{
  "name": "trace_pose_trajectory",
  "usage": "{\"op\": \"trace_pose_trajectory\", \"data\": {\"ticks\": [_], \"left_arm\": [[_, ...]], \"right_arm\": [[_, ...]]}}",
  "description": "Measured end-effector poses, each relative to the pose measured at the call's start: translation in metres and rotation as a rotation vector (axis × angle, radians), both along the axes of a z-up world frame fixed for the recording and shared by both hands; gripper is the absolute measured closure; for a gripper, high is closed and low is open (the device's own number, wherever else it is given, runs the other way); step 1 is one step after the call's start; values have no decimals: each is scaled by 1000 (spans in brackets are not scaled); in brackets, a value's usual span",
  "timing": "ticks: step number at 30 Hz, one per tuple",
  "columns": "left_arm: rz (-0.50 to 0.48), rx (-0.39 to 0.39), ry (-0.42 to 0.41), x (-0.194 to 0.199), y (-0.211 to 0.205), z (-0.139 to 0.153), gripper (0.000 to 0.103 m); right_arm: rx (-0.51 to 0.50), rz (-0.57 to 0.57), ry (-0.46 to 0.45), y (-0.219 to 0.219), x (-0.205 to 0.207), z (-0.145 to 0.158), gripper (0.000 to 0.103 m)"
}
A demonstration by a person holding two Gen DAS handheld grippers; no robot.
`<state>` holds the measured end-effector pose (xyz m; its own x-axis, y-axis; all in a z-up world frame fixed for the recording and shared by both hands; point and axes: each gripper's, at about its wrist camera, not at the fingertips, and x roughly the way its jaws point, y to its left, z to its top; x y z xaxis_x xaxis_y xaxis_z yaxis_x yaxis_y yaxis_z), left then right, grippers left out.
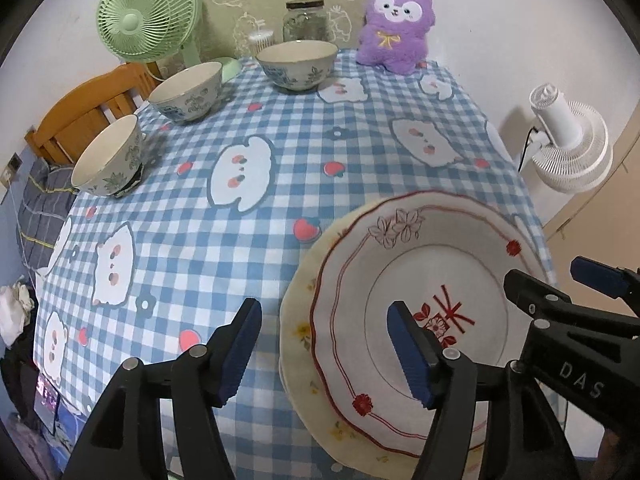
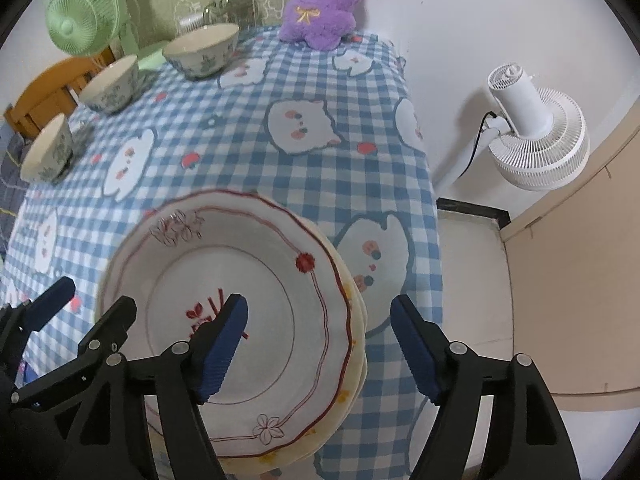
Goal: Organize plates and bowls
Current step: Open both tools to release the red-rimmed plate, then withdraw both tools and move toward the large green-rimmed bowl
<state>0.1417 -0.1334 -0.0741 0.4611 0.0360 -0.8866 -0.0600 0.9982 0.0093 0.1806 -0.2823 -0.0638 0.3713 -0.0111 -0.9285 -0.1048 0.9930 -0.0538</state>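
A white plate with red trim [image 1: 420, 280] [image 2: 240, 280] lies stacked on a cream floral plate [image 1: 296, 320] [image 2: 356, 380] at the table's near right. Three blue-patterned bowls stand apart along the far left: one nearest [image 1: 108, 156] [image 2: 46, 152], one in the middle [image 1: 188, 92] [image 2: 110, 84], one at the back [image 1: 298, 64] [image 2: 202, 50]. My left gripper [image 1: 324, 352] is open, straddling the stack's left rim from above. My right gripper [image 2: 320, 352] is open, straddling the stack's right rim; it also shows in the left wrist view [image 1: 560, 292].
A blue checked tablecloth [image 1: 280, 140] covers the table. A purple plush toy [image 1: 396, 24], a glass jar [image 1: 306, 20] and a green fan [image 1: 148, 12] stand at the back. A white fan [image 2: 536, 136] stands right of the table. A wooden chair [image 1: 80, 112] is at left.
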Motion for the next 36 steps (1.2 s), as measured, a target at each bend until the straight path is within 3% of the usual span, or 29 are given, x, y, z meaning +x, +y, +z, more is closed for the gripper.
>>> {"op": "trace_pose_trajectory", "data": {"ticks": [5,24,36], "left_arm": [[29,-17,-15,-1,8,16,22],[57,-51,-141,10,33,80,19],[-12,-38,-195,35,64,108,13]], "right_arm": [[24,6,-29,-3,1,18,23],[78,34,-159,14,11,87,23],[111,17,-212,57,31,123,22]]}}
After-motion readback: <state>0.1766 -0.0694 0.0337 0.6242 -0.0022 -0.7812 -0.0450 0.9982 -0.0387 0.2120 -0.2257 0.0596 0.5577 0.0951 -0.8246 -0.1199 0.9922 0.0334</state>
